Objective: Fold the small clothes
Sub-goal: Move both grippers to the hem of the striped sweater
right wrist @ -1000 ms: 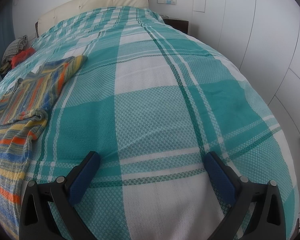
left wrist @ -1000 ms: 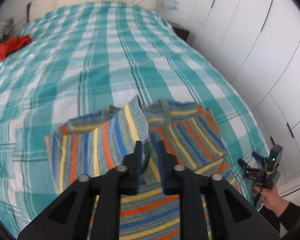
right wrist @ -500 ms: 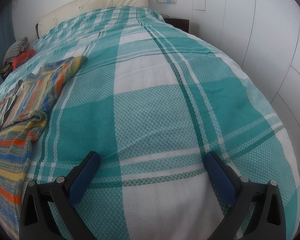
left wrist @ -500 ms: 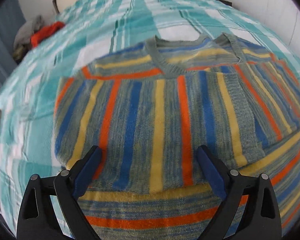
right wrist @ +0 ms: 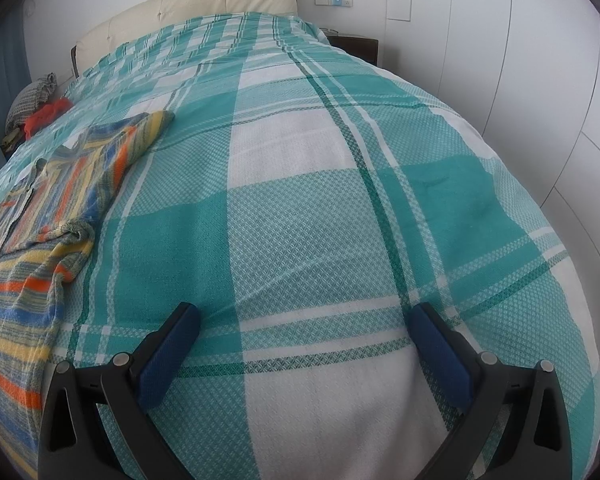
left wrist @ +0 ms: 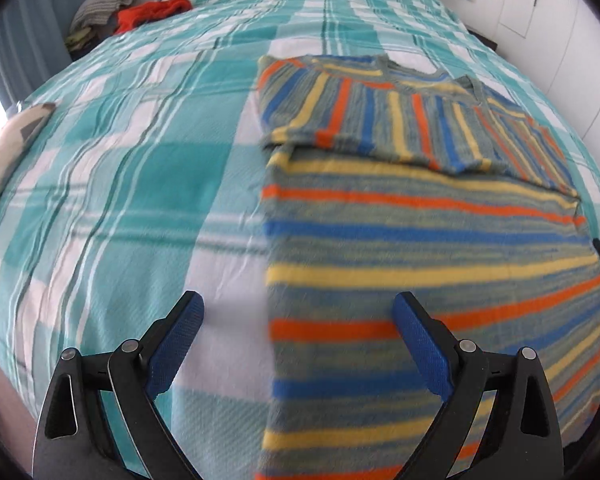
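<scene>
A striped sweater (left wrist: 428,264) in grey, blue, yellow and orange lies flat on the bed, with both sleeves folded across its chest (left wrist: 380,124). My left gripper (left wrist: 298,316) is open and empty, low over the sweater's left edge near the hem. My right gripper (right wrist: 304,324) is open and empty over bare bedspread, to the right of the sweater (right wrist: 48,200), which shows at the left of the right wrist view.
The bed has a teal and white plaid cover (left wrist: 140,168) (right wrist: 300,200). A red garment (left wrist: 152,12) and a grey one (left wrist: 100,0) lie at the far left by the headboard (right wrist: 204,4). White wardrobe doors (right wrist: 520,60) stand along the right side.
My left gripper let go of the left sleeve, now folded across the chest, opened wide and pulled back toward the hem, shifting left. The right gripper has stayed still.
</scene>
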The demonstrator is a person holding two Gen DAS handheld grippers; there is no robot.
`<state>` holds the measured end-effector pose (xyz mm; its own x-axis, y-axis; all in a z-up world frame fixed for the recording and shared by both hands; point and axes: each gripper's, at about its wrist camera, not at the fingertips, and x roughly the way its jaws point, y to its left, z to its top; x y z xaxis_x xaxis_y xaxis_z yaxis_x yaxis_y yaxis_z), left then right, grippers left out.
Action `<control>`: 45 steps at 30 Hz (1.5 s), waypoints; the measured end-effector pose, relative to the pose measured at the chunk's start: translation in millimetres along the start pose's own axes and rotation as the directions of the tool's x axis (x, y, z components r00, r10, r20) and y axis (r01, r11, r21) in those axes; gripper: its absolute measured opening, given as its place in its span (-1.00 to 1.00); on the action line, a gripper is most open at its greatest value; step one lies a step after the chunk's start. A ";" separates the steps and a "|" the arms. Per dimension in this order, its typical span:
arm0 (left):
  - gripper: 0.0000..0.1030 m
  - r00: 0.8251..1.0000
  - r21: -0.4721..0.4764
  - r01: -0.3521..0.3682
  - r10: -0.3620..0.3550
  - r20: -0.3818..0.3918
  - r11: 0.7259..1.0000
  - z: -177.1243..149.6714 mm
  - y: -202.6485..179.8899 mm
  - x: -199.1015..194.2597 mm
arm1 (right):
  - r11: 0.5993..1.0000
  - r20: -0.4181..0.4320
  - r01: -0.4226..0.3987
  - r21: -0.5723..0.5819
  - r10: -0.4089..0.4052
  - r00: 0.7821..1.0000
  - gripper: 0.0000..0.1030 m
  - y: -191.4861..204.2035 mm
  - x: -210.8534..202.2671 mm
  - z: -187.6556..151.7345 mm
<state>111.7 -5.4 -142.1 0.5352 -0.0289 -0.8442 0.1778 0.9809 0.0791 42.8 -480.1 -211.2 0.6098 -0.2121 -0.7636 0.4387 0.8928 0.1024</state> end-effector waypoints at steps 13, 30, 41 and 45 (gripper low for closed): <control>0.87 0.998 -0.102 -0.010 0.017 0.067 0.995 -41.5 36.7 -50.9 | 0.997 -0.012 0.070 -0.042 -0.070 0.997 0.99 9.2 -10.5 1.3; 0.87 0.985 0.055 0.077 -0.084 0.150 0.996 -51.4 2.7 -119.3 | 0.953 0.161 0.254 -0.164 -0.228 0.960 0.99 62.5 -250.5 -16.7; 0.88 0.976 0.082 0.078 -0.092 0.195 0.994 -56.1 -20.1 -167.1 | 0.950 0.232 0.262 -0.168 -0.220 0.948 0.99 85.0 -326.6 -26.0; 0.88 0.977 0.085 0.091 -0.106 0.187 0.992 -64.1 -27.6 -178.1 | 0.955 0.235 0.244 -0.167 -0.202 0.951 0.99 86.9 -341.9 -34.9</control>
<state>-41.5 -15.0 -27.9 0.6580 -0.1681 -0.7340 0.2959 0.9541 0.0467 -150.6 -316.2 36.6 0.6467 -0.4752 -0.5966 0.4580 0.8674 -0.1945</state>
